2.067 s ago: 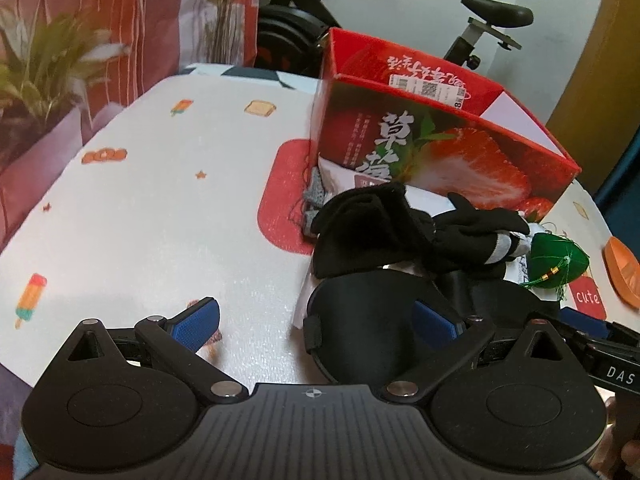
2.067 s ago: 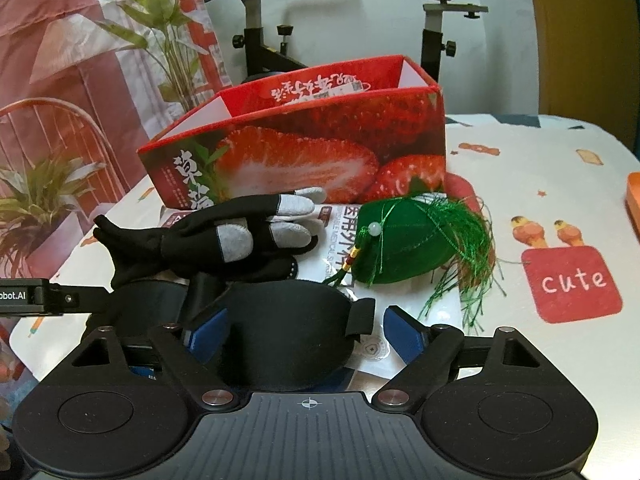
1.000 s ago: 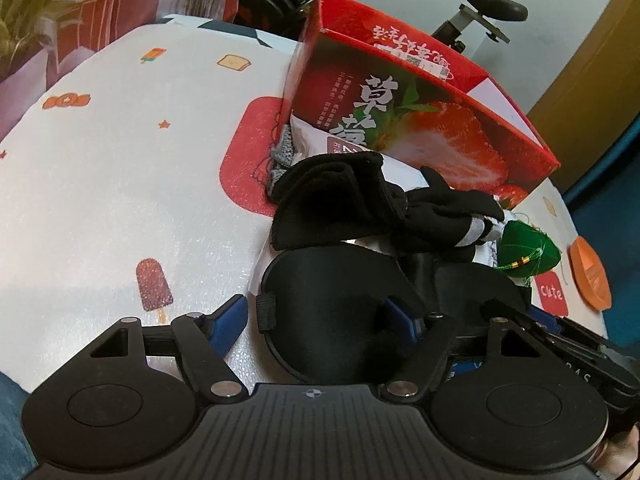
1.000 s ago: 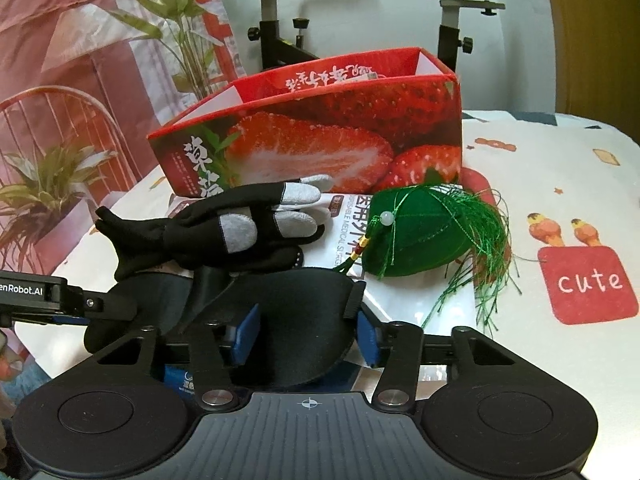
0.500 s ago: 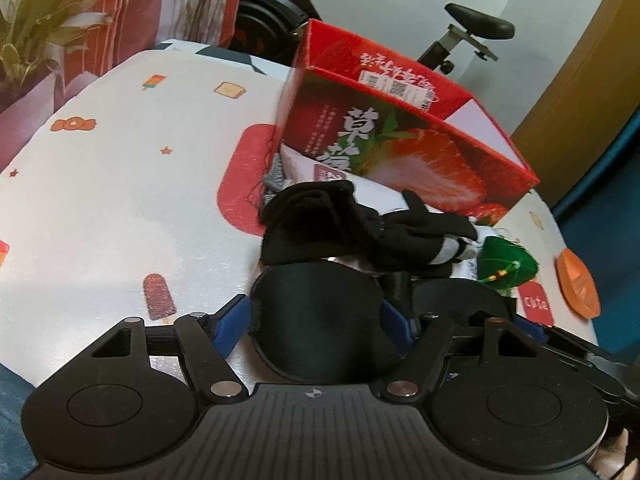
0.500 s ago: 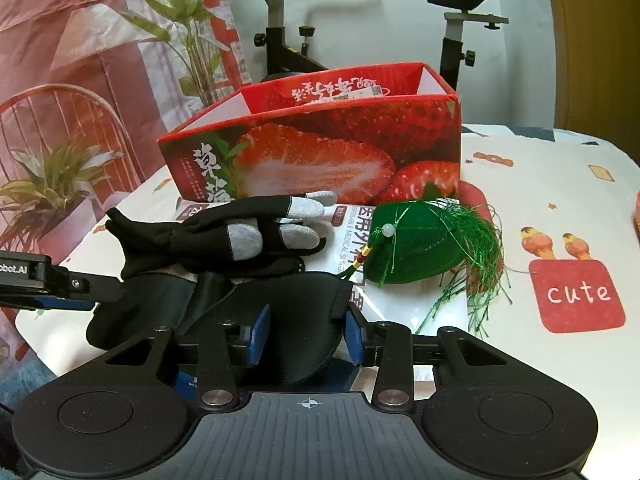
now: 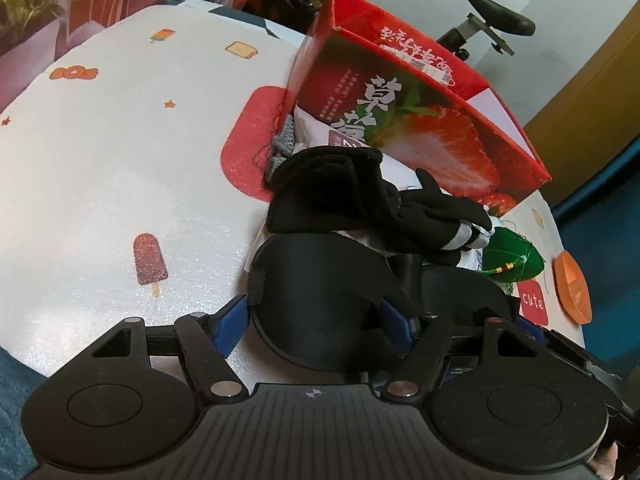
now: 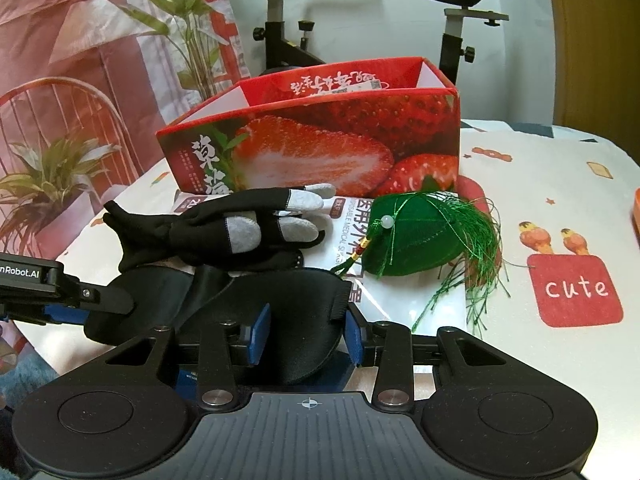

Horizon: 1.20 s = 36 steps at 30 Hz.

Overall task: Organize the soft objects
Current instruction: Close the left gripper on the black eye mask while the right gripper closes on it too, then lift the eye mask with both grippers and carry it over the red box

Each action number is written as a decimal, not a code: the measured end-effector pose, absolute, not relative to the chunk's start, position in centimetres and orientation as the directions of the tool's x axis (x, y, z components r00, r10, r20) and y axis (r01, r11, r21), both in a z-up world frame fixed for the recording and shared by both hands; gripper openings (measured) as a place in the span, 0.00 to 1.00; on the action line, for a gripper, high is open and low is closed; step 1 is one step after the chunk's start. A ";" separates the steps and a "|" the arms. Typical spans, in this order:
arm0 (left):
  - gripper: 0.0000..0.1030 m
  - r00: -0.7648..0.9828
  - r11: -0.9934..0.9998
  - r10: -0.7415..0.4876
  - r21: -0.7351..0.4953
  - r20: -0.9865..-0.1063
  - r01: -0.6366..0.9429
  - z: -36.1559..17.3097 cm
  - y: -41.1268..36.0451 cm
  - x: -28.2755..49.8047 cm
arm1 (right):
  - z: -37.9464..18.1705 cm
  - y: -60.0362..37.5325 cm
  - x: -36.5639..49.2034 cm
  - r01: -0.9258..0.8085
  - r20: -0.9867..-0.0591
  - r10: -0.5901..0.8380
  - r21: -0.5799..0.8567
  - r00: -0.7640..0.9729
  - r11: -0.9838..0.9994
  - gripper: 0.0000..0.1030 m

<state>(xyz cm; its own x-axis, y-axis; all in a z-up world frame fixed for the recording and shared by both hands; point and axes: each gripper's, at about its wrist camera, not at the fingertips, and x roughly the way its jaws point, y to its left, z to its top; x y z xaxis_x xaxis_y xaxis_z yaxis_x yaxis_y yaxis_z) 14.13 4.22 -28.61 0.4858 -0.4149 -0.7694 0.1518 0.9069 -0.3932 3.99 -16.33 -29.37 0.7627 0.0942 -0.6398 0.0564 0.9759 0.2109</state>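
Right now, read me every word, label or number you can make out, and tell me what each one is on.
"cute": red patch printed on the tablecloth.
"草莓": front of the strawberry box.
"nRobot.AI", start cut off: left gripper, seen from the right wrist.
"MEDICAL SU", partly covered: white packet under the glove.
Box's shipping label and small print: too small to read.

The red strawberry box [image 8: 320, 152] has big white Chinese characters, 草莓, on its front – there's more printing on the inner wall but it's upside down and I can't read it. The tablecloth's red patch [image 8: 576, 290] says "cute", the white packet [image 8: 352, 216] under the gloves reads "DISPOSABLE MEDICAL", and the other gripper's black bar [image 8: 28, 274] shows "nRobot.AI".
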 end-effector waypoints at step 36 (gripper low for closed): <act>0.12 0.682 0.908 -0.418 -0.255 -0.600 0.333 -21.9 3.3 10.4 | -22.9 -15.8 1.2 -0.026 -0.508 0.111 0.171 0.854 0.985 0.18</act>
